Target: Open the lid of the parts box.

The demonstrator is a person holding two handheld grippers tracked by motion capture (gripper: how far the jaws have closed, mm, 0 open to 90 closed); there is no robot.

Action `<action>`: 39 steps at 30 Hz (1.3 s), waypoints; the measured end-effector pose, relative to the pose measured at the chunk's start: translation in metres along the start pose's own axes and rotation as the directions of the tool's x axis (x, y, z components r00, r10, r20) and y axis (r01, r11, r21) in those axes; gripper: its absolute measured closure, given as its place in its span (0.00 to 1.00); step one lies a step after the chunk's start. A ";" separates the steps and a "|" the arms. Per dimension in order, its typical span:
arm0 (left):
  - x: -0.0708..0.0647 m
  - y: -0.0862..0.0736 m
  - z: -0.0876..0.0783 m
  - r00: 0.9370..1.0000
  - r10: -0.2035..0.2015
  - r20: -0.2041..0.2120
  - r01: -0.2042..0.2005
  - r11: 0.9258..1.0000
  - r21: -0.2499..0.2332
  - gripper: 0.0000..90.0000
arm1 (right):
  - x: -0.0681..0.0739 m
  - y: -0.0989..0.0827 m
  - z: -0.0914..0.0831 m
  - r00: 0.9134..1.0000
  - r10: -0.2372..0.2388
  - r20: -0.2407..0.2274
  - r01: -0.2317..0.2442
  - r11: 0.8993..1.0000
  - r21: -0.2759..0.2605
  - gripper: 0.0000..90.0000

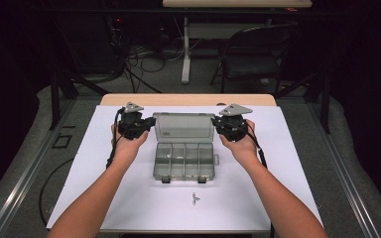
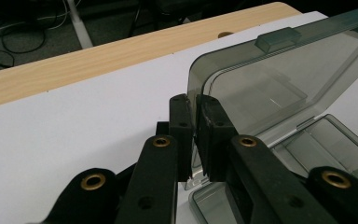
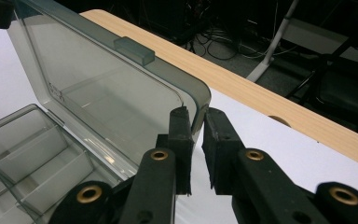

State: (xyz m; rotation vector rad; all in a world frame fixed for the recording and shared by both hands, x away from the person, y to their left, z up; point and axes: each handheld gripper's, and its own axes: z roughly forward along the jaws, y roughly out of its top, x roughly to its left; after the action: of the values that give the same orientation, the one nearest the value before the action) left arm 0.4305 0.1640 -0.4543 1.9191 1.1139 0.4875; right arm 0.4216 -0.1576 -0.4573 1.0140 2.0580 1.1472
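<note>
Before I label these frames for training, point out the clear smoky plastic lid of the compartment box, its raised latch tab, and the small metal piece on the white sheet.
Clear smoky plastic lid (image 3: 107, 100), right gripper view, middle of panel.
Raised latch tab (image 2: 279, 39), left gripper view, top face.
Small metal piece (image 1: 195, 199), high view, its centre.

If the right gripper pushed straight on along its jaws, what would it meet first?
The right gripper is already shut on the side rim of the clear lid. Pushed on, it would probably slide along that rim, then meet the wooden table edge; depth is unclear.

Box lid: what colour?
Smoky translucent grey lid; clearest in the right gripper view.
</note>
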 end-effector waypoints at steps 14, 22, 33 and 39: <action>-0.001 0.000 -0.002 1.000 0.001 -0.006 -0.001 1.000 0.002 0.94 | 0.002 -0.007 -0.011 1.000 0.012 -0.013 -0.012 0.999 -0.031 0.84; -0.002 0.000 -0.001 1.000 -0.002 -0.013 0.002 1.000 -0.001 0.94 | 0.006 -0.022 -0.016 0.999 0.034 -0.007 -0.034 0.999 -0.026 0.84; -0.002 0.000 0.000 1.000 -0.007 -0.014 0.007 1.000 0.003 0.94 | 0.014 -0.043 0.001 1.000 0.023 0.012 -0.023 1.000 0.017 0.86; -0.003 0.000 -0.001 1.000 -0.007 -0.016 0.007 1.000 0.004 0.94 | 0.016 -0.054 0.012 0.999 0.040 0.011 -0.041 0.998 0.044 0.87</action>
State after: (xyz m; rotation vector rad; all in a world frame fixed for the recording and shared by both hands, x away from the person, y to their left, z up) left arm 0.4282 0.1619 -0.4541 1.9174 1.1325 0.4974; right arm 0.4037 -0.1579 -0.5122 1.0849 2.0722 1.1191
